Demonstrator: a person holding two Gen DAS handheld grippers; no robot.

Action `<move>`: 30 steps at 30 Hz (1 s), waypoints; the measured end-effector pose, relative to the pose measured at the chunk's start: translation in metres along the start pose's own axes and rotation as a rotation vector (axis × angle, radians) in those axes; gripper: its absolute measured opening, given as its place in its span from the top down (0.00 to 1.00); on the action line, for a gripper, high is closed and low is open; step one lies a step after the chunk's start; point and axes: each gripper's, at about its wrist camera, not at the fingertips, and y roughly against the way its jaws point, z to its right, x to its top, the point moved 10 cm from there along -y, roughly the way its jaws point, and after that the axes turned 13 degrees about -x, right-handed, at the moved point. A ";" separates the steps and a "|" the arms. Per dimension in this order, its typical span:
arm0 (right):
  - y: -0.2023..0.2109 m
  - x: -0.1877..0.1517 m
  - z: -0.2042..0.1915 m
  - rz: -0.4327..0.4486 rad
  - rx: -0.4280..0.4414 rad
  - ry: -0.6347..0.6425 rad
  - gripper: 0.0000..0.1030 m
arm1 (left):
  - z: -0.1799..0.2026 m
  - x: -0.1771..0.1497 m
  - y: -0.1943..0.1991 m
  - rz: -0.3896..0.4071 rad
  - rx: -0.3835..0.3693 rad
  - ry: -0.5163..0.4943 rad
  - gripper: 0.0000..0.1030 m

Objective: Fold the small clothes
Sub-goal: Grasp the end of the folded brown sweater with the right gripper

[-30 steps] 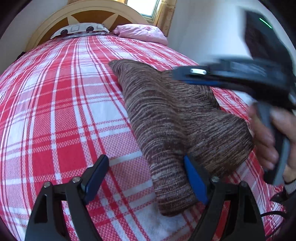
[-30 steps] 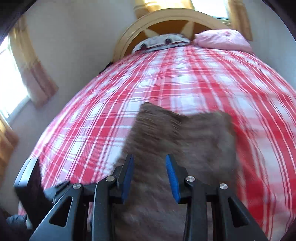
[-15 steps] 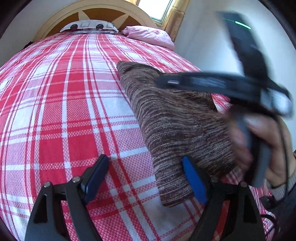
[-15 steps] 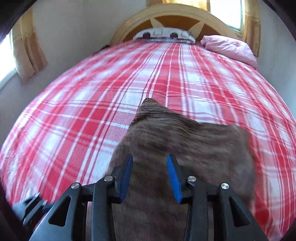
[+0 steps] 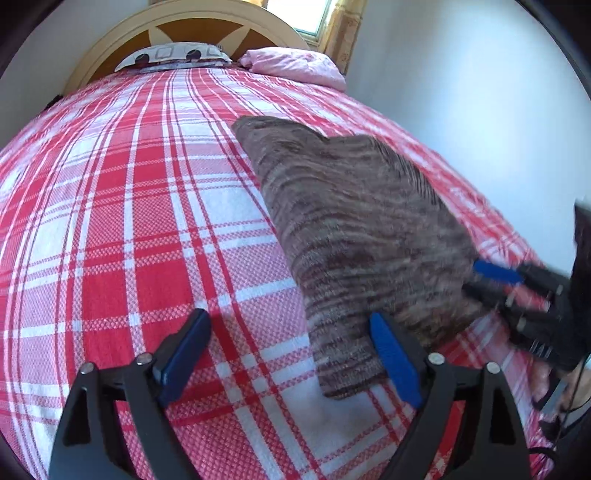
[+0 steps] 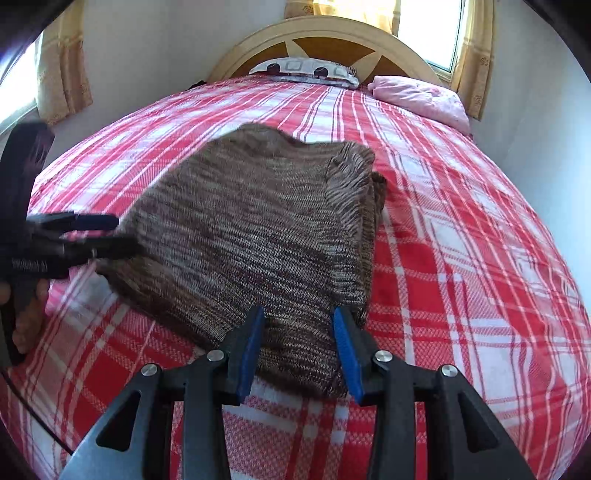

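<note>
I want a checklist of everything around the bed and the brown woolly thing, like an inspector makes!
Surface: bed with red plaid cover, smooth.
Job's things: brown knit garment, folded flat on the cover.
Clutter: patterned pillow and pink pillow by the headboard.
Grippers: left gripper jaws opening, its right finger at the garment's near corner; right gripper partly open over the garment's near edge, not pinching it.
Cables: thin dark cable beside the right hand.
Surroundings: white walls, windows with yellow curtains.

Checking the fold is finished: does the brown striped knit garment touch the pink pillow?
Apart. The right wrist view shows bare plaid bedspread between the garment and pillow.
</note>
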 end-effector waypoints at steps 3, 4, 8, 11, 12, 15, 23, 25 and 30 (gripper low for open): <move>0.012 0.016 0.008 0.074 -0.008 -0.050 0.60 | 0.000 -0.005 0.001 -0.015 0.018 -0.015 0.09; 0.014 0.019 0.006 0.082 0.015 -0.058 0.60 | 0.000 -0.005 0.002 -0.014 0.023 -0.016 0.09; -0.014 0.000 -0.003 -0.024 0.018 -0.020 0.60 | 0.000 -0.007 0.001 -0.022 0.040 -0.027 0.08; -0.010 0.001 -0.001 -0.029 0.029 -0.023 0.60 | 0.003 -0.008 -0.001 -0.034 0.044 -0.038 0.04; -0.009 0.000 -0.001 -0.031 0.027 -0.007 0.60 | 0.003 -0.008 -0.001 -0.038 0.043 -0.040 0.03; -0.003 -0.003 0.000 -0.033 0.030 0.035 0.58 | 0.005 -0.008 -0.004 -0.052 0.046 -0.048 0.00; 0.007 0.026 0.034 0.021 0.083 -0.067 0.55 | 0.005 -0.007 -0.006 -0.087 0.056 -0.051 0.00; 0.000 0.034 0.043 0.023 0.091 -0.113 0.55 | 0.004 -0.005 -0.007 -0.097 0.047 -0.042 0.00; -0.030 0.043 0.056 -0.030 0.162 -0.243 0.55 | 0.002 0.002 -0.009 -0.099 0.025 -0.010 0.00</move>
